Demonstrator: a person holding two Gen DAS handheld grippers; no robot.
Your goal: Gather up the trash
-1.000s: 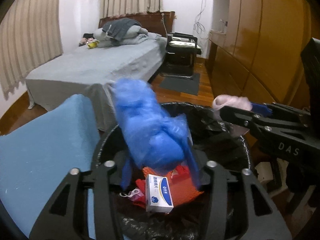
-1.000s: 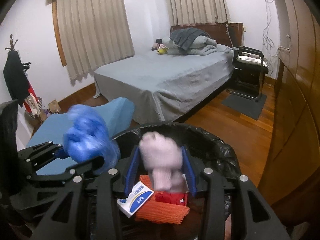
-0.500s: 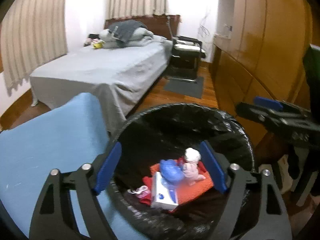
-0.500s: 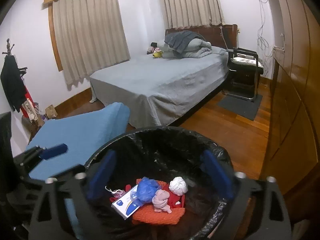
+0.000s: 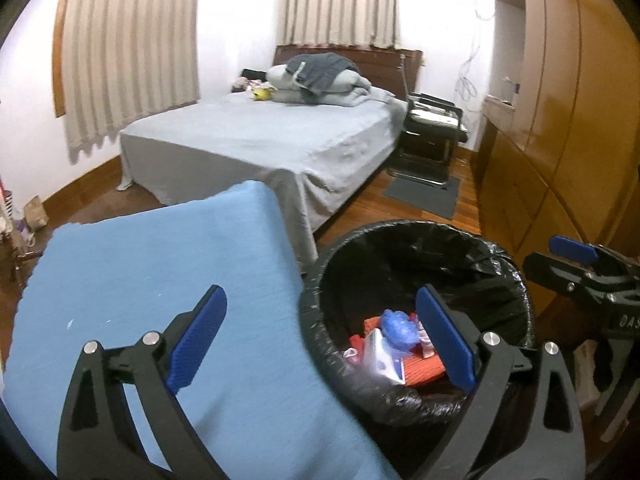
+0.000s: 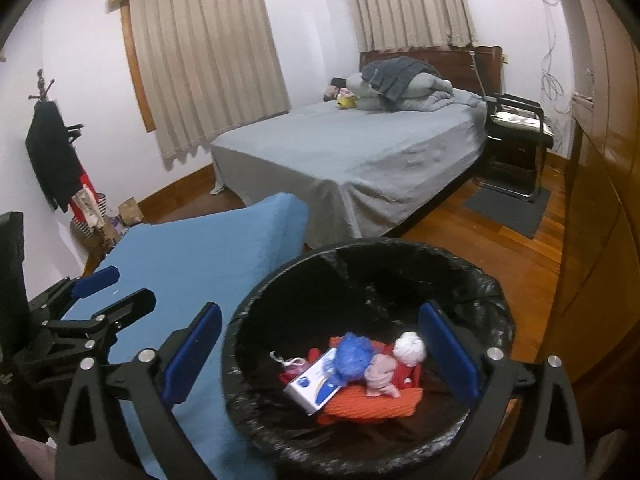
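A black-lined trash bin stands beside a blue-covered surface. Inside it lie a crumpled blue bag, a pink wad, a white ball, a white box and orange netting. My left gripper straddles the bin's left rim and the blue surface; its jaws are opening with nothing between them. My right gripper hangs over the bin, jaws also opening and empty. Each gripper shows in the other's view, the right and the left.
A grey bed fills the room's middle, with a black chair and a dark mat past it. A wooden wardrobe lines the right side. A coat stand and bags sit at the far left.
Both grippers opened wide. The blue bag left my left gripper and the pink wad left my right; both now lie in the bin. My left gripper drew back and leftward.
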